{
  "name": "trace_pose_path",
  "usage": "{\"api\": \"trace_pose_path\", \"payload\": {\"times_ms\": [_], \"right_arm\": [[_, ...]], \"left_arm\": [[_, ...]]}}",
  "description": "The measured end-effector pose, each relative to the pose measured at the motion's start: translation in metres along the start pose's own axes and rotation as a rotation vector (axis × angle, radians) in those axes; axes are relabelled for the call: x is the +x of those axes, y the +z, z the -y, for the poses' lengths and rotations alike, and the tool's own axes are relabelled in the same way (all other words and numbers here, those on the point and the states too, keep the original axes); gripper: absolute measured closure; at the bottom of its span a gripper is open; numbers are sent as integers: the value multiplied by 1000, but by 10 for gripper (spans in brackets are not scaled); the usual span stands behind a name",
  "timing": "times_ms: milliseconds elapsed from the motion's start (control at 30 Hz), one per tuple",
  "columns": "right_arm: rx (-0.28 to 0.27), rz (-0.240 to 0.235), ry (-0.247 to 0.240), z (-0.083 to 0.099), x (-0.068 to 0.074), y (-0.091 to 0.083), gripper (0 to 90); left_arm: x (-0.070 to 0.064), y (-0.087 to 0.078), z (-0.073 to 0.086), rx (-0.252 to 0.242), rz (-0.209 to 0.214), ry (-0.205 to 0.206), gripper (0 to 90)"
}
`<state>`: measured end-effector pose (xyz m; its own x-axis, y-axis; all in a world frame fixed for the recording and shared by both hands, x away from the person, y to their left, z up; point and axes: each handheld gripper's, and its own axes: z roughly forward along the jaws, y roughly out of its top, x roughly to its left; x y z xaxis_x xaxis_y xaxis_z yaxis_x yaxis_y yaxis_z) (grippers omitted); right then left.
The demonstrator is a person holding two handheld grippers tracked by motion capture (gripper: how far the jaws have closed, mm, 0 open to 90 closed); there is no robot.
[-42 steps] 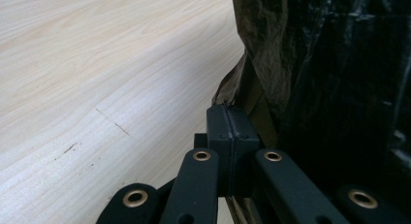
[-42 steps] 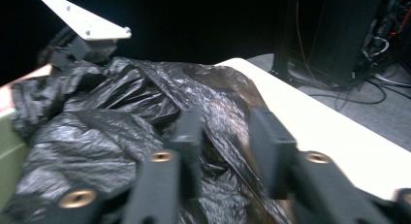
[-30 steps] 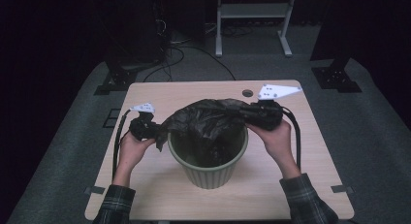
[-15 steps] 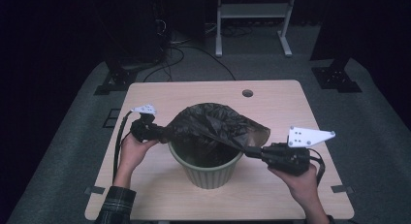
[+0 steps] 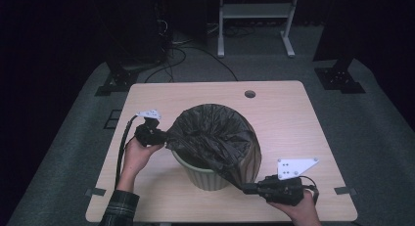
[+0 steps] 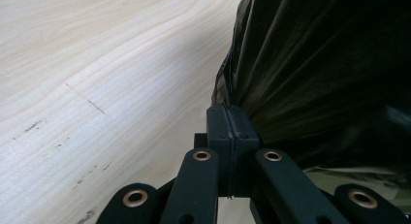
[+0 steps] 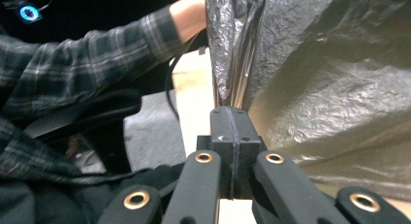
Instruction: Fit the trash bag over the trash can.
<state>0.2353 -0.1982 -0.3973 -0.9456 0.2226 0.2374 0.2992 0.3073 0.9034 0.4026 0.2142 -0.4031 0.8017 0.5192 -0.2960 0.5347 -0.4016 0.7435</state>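
Bag [image 5: 210,135], black plastic liner, draped over mouth of green bin [image 5: 208,174] at table [image 5: 293,118] centre, not yet seated round rim. Pulled taut between two grips, prob. to spread opening wide enough to fit over rim. Left gripper [image 5: 164,136] at bin's 9 o'clock, jaws clamped on bag edge, pressed together w/ film between. Right gripper [image 5: 247,188] at approx. 5 o'clock, likewise pinching bag edge, drawn low past rim to stretch it.
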Motion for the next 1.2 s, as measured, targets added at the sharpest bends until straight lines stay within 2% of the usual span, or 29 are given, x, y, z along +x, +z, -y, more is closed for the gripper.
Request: {"api": "trace_pose_path", "payload": {"times_ms": [100, 167, 267, 433, 533, 667, 900, 1000, 1200], "right_arm": [[53, 3, 3, 7, -3, 10, 900], [68, -6, 7, 11, -5, 15, 900], [99, -32, -1, 12, -4, 20, 900], [196, -49, -25, 15, 2, 34, 900], [222, -44, -28, 19, 2, 40, 900], [273, 6, -30, 25, -4, 43, 900], [312, 65, 6, 39, -23, 44, 900], [342, 108, 5, 43, -31, 44, 900], [357, 144, 21, 48, -44, 42, 900]], "left_arm": [[1, 3, 1, 0, 16, -7, 898], [1, 3, 1, -1, 20, -8, 899], [-1, 1, 1, 5, 12, -2, 899], [-1, -7, 3, 1, 1, -1, 898], [2, -9, 6, 7, -4, -9, 898], [5, -3, 11, 35, -20, -16, 898], [8, 12, 16, 63, -27, -16, 898], [9, 17, 17, 85, -42, -11, 898], [12, 31, 22, 141, -64, -9, 898]]}}
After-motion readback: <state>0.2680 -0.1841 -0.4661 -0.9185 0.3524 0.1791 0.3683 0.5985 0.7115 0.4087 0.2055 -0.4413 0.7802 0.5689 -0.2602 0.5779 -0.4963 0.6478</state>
